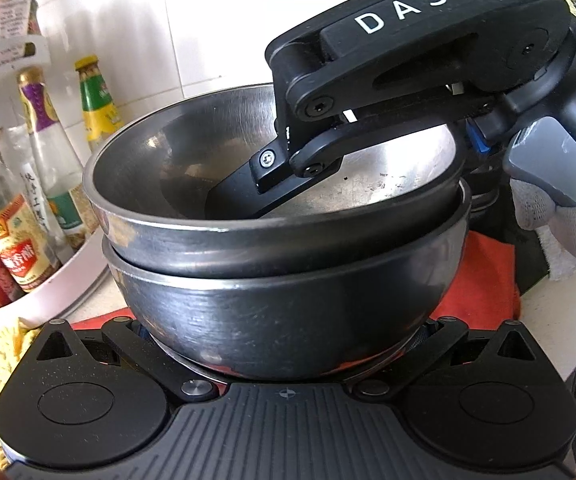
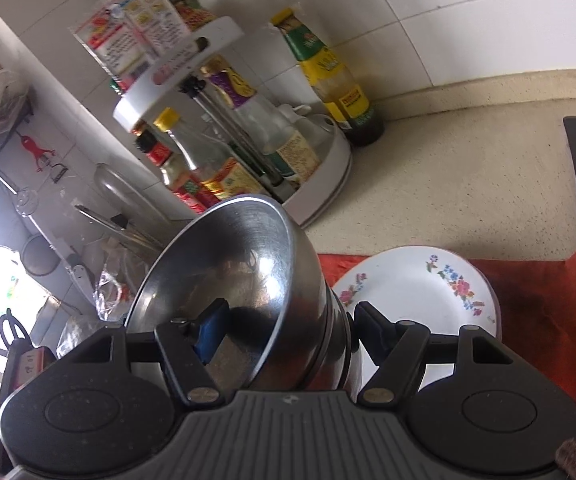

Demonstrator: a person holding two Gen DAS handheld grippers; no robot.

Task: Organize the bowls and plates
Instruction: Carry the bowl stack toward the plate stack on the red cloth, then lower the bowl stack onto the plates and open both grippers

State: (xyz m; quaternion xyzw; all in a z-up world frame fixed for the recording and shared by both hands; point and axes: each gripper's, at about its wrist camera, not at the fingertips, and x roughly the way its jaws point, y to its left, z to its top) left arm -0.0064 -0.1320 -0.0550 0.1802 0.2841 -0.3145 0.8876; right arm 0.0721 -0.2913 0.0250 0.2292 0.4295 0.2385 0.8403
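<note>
Your right gripper (image 2: 288, 336) pinches the wall of the stacked steel bowls (image 2: 247, 292): one finger (image 2: 211, 332) sits inside the top bowl, the other against the outer wall, jaws partly spread by the nested rims between them. The left-wrist view confirms it, showing that gripper (image 1: 239, 196) reaching down into the top bowl (image 1: 271, 184) from above right, your gloved hand (image 1: 560, 236) on its handle.

Your left gripper (image 1: 283, 344) sits low against the lower bowl (image 1: 288, 316), but its fingertips are hidden beneath the curve, so I cannot tell whether it grips or merely cradles.

The stack looks to be going down, probably onto or beside the floral plate (image 2: 416, 292), which lies just right of your right gripper's outer finger on the red cloth (image 2: 548, 308). Keep the stack level; the top bowl sits slightly cocked in the lower one and could slip. Release the right pinch only once the base rests flat.

Only the right-wrist view shows the plate and the open counter (image 2: 448, 184) ahead. Only the left-wrist view shows both bowls as separate rims. Both views show the white rack of sauce bottles (image 1: 27, 240) far left, so keep clear of it.
</note>
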